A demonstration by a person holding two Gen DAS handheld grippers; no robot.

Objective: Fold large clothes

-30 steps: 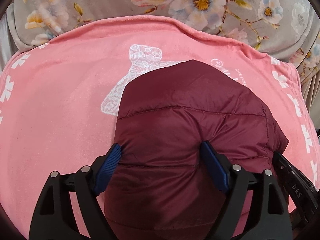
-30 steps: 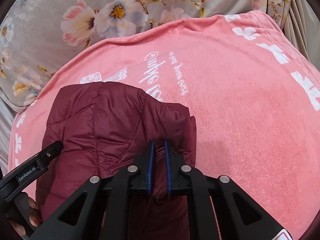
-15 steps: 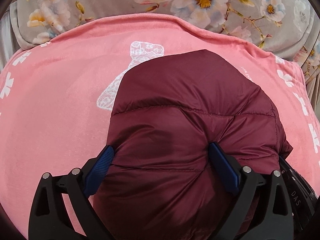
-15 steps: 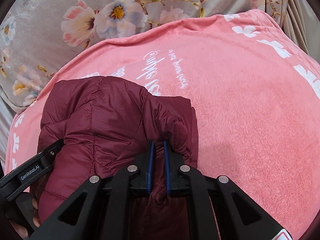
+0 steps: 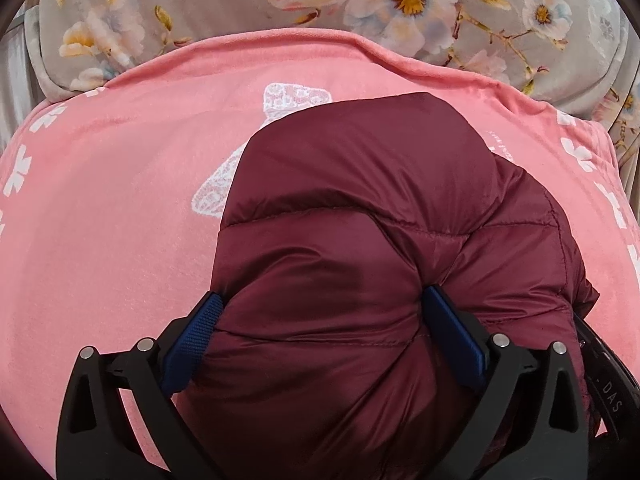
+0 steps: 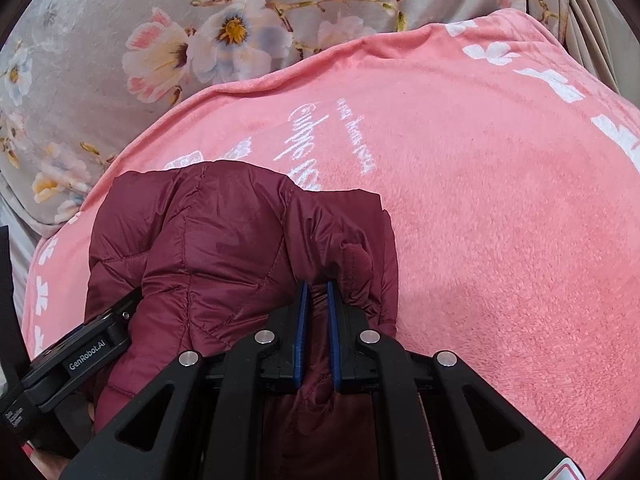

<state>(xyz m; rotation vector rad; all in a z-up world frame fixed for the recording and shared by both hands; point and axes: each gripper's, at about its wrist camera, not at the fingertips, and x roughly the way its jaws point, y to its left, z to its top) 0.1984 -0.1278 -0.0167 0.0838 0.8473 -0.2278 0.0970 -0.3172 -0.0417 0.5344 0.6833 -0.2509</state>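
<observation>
Now a maroon puffer jacket [image 5: 360, 240] is bunched on the pink blanket [image 5: 112, 216].
Left tongs [image 5: 320, 336] have just been opened wide around its bulk; right tongs [image 6: 318, 336] are clamped on a fold.

Grey floral bedspread [image 5: 224, 4] as the base, printed with pale pink and white blossoms. Directly on it, a pink fleece blanket [image 6: 500, 240] with white lettering, a white lace-dress print and white flower shapes along its edges. On the blanket, a bundled maroon quilted jacket [image 5: 360, 220], partly covering the dress print.
</observation>
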